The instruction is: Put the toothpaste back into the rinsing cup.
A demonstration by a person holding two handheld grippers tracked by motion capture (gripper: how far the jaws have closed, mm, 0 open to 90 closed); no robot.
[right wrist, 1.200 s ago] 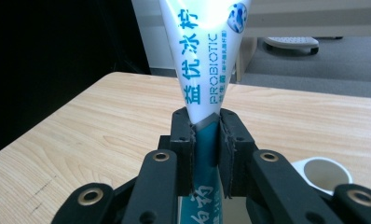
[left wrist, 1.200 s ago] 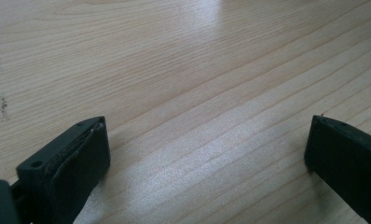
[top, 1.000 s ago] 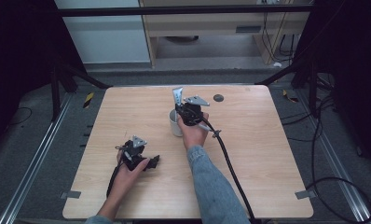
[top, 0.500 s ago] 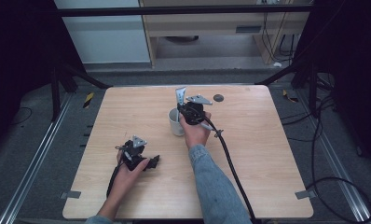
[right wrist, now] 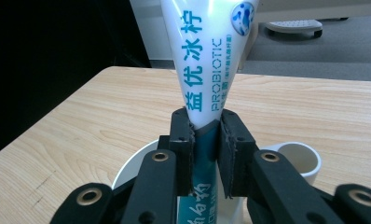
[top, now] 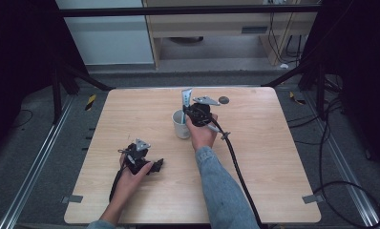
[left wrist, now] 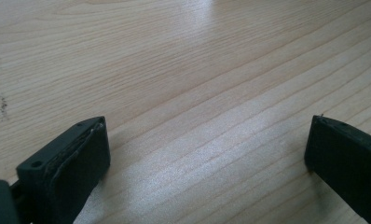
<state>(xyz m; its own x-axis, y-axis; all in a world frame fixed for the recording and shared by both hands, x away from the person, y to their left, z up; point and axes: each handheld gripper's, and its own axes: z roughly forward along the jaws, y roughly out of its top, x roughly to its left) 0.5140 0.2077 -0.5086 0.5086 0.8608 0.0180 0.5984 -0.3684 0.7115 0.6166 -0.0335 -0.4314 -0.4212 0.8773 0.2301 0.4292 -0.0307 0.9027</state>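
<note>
Two black jaws of the right gripper (right wrist: 204, 140) are clamped on a white toothpaste tube (right wrist: 207, 60), pressing it from both sides near its lower, teal-printed part. The tube stands upright between them, its flat crimped end uppermost, with blue lettering running down its face. In the right gripper view the tube's bottom part hangs inside the mouth of a white mug (right wrist: 127, 175), whose rim curves out to the left of the jaws while its handle shows at the lower right.

From the high view, the right gripper (top: 192, 110) sits over the mug (top: 180, 125), which stands on the wooden table (top: 283, 181) a little toward its far edge, near the middle across. The tube (top: 186, 98) rises above the gripper. The right hand (top: 203, 136) wraps the gripper's body from the near side, and a black cable trails from it across the table toward the near edge. A small dark round disc (top: 223, 100) lies on the wood just beyond the gripper, apart from the mug.

Well apart, toward the near left of the table, the left hand (top: 131, 179) holds the left gripper (top: 155, 166) low on the tabletop. Its jaws stand wide apart in the left gripper view, with bare wood grain between them and nothing in their grasp.
</note>
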